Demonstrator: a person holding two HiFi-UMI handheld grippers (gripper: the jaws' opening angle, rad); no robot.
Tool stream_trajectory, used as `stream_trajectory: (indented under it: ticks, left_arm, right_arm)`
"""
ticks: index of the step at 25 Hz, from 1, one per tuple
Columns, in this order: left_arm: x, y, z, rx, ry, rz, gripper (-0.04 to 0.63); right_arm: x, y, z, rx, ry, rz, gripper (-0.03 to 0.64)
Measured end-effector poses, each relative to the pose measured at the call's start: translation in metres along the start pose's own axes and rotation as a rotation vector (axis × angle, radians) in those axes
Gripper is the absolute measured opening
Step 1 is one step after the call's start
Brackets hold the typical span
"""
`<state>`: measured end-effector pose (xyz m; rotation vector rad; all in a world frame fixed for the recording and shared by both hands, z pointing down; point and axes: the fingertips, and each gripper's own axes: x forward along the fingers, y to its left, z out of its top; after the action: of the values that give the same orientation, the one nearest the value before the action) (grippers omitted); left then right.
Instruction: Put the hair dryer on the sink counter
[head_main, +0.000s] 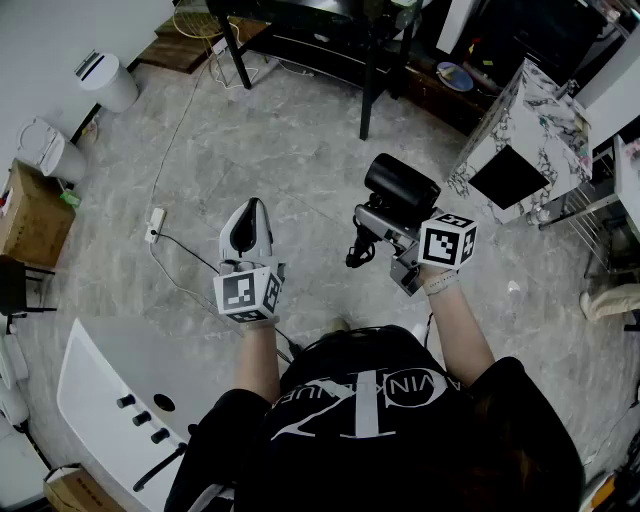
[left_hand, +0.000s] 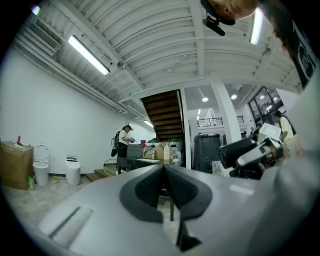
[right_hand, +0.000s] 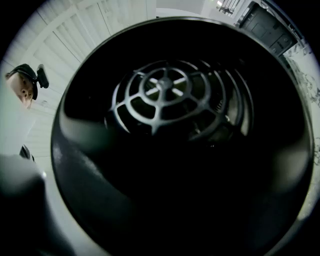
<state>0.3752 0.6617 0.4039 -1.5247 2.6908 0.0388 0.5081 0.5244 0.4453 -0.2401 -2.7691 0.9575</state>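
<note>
Grey marble floor (head_main: 300, 150) fills most of the head view, and the person stands on it in open space. The right tool (head_main: 385, 212) is closed on the dryer (head_main: 402, 180) and carries it roughly level in mid-air, well clear of any surface. In the right gripper view the dryer's grille (right_hand: 165, 100) fills the frame, so the body sits right up against the camera. The grip appears to be on the handle end, though no view shows the pads themselves. A dark loop hanging under the dryer is probably its cord. The left tool (head_main: 250, 210) is empty, its jaws pressed together with nothing between them, and is held forward beside the right one, apparently in reserve. The white sink table (head_main: 95, 390) lies low and to the person's left, behind the line of both tools, so placement is judged to need a turn towards it. Its black taps (head_main: 140, 418) leave bare surface alongside. A power strip (head_main: 155, 222) and its cable (head_main: 190, 250) run across the floor on that side and are a likely snag. Bins (head_main: 105, 80) and a marble cabinet (head_main: 520, 140) stand well apart.
</note>
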Motion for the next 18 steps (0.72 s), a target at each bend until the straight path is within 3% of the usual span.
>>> stream_trajectory:
  ticks: [18]
  left_arm:
    - [0.006,0.025,-0.029,-0.030,0.020,0.019,0.000]
  right_arm:
    - [0.020,-0.021,-0.013,-0.002,0.015,-0.029,0.276]
